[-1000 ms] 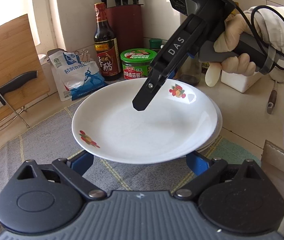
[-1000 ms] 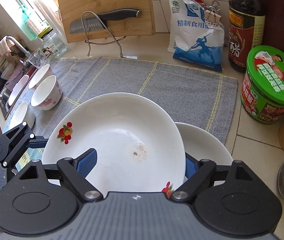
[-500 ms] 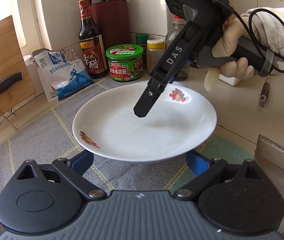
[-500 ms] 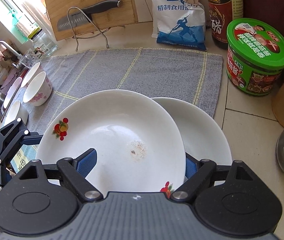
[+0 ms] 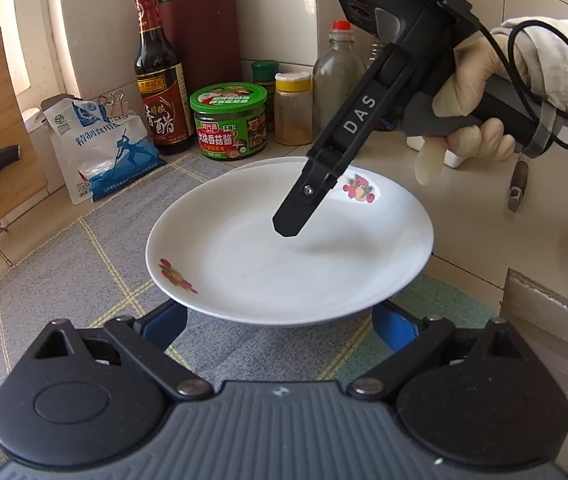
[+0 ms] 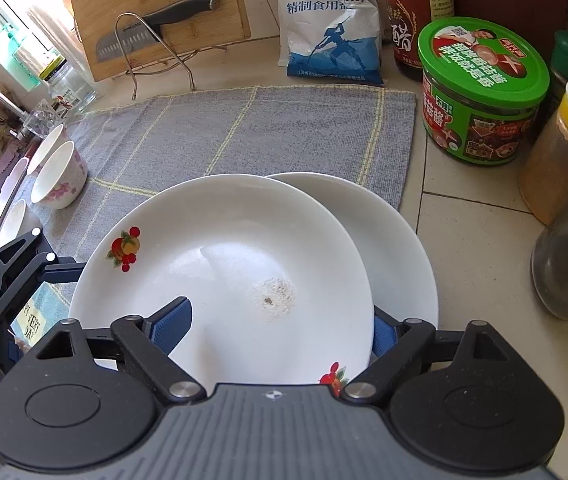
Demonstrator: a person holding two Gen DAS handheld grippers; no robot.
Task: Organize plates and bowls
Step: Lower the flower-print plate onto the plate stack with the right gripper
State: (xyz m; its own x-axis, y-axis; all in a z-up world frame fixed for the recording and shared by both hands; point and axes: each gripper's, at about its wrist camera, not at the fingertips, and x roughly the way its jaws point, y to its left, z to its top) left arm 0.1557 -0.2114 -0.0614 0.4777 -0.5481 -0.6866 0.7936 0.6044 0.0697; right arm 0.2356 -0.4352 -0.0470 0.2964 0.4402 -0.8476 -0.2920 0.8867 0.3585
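A white plate with fruit prints (image 5: pixel 284 272) hangs tilted above the grey towel (image 6: pixel 263 128). My left gripper (image 5: pixel 281 322) reaches under it from the near side. Its blue pads sit against the plate's underside, tips hidden, and the plate rides with it. My right gripper (image 6: pixel 275 330) straddles the far rim. One finger (image 5: pixel 296 216) hovers above the plate's inside, the other sits outside the rim, and the jaws are opening without pressing on the plate. A second, plain white plate (image 6: pixel 400 260) lies partly beneath. Floral bowls (image 6: pixel 59 178) stand at the towel's left end.
A green-lidded jar (image 6: pixel 480 92), a vinegar bottle (image 5: pixel 159 92), spice jars (image 6: pixel 564 152) and a salt bag (image 6: pixel 330 28) line the back wall. A cutting board with a knife (image 6: pixel 155 16) leans on a wire rack. A gloved hand (image 5: pixel 472 120) holds the right gripper.
Both grippers and the fruit-print plate have shifted together toward the jars at the back. More of the plain plate shows from under it. The jars look closer.
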